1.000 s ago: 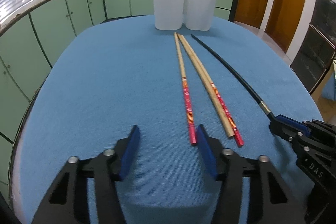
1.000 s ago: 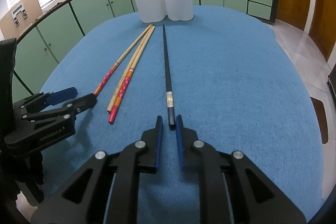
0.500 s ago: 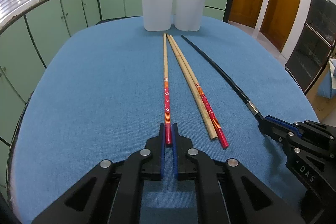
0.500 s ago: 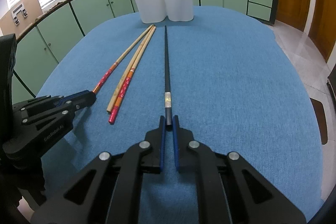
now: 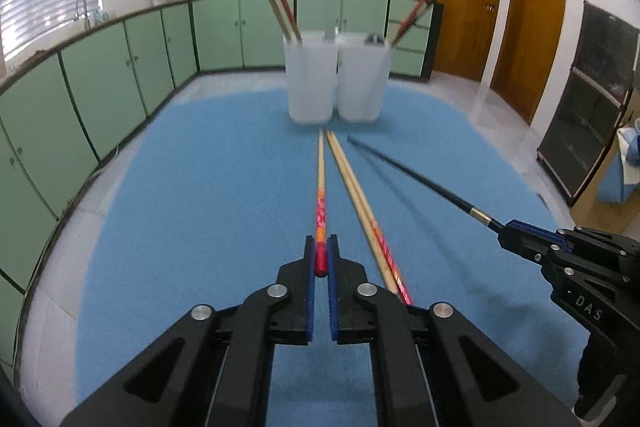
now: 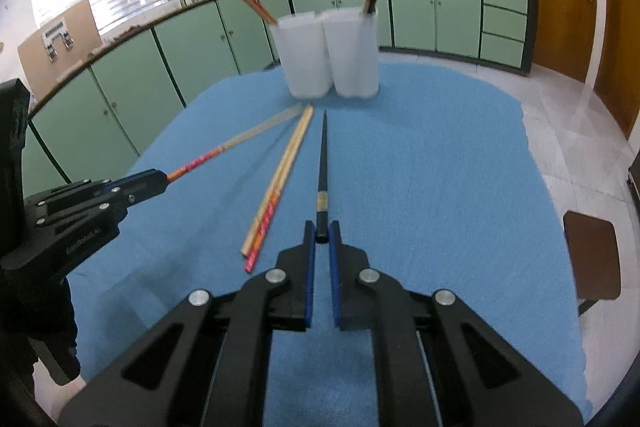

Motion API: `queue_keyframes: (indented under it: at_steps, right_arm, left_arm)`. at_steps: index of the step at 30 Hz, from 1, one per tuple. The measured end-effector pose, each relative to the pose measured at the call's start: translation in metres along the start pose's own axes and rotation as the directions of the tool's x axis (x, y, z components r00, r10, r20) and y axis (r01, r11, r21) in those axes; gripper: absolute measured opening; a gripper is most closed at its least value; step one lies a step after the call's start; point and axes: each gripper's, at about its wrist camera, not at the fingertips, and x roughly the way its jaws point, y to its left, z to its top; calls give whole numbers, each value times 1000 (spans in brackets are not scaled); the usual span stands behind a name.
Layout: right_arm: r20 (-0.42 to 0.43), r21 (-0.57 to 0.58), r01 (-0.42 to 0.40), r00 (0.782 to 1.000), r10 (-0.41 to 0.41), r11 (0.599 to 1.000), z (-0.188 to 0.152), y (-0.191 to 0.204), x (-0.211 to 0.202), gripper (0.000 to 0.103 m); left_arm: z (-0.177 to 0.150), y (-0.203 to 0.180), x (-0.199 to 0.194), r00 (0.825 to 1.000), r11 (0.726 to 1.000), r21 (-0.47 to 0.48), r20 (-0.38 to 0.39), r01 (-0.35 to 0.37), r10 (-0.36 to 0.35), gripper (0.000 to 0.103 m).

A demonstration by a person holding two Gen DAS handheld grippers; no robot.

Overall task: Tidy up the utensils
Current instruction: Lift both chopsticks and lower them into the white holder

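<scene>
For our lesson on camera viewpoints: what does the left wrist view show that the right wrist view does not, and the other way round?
Only the left wrist view: two brown wooden doors side by side and a dark glass-fronted cabinet.

Only the right wrist view: a brown wooden stool on the floor and a cardboard panel on the counter.

Both: the two white plastic holders, the blue cloth, the two loose wooden chopsticks, the left hand-held gripper shut on a red-ended wooden chopstick, and the right hand-held gripper shut on a black chopstick.

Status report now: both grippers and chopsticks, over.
Left gripper shut on red-handled wooden chopstick. Right gripper shut on black chopstick. Two chopsticks remain on cloth.
</scene>
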Motion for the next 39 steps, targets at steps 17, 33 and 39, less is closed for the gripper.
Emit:
queue_keyframes:
  at_steps: [17,33,39]
  right_arm:
    - [189,-72,-35,981,48,997,107,3,-71,6]
    - [248,-128,-57,965,88,990,194,4,-93,6]
    - [309,-118,-50,947,84,992,247,-6,-96,6]
  left_arm:
    - [87,4,-69,973,998,22,222,62,-66,5]
    - [147,-12,-91,937,991,117,331,72,-107,5]
    - [203,-10,-89,904,993,101,414,68,-104,5]
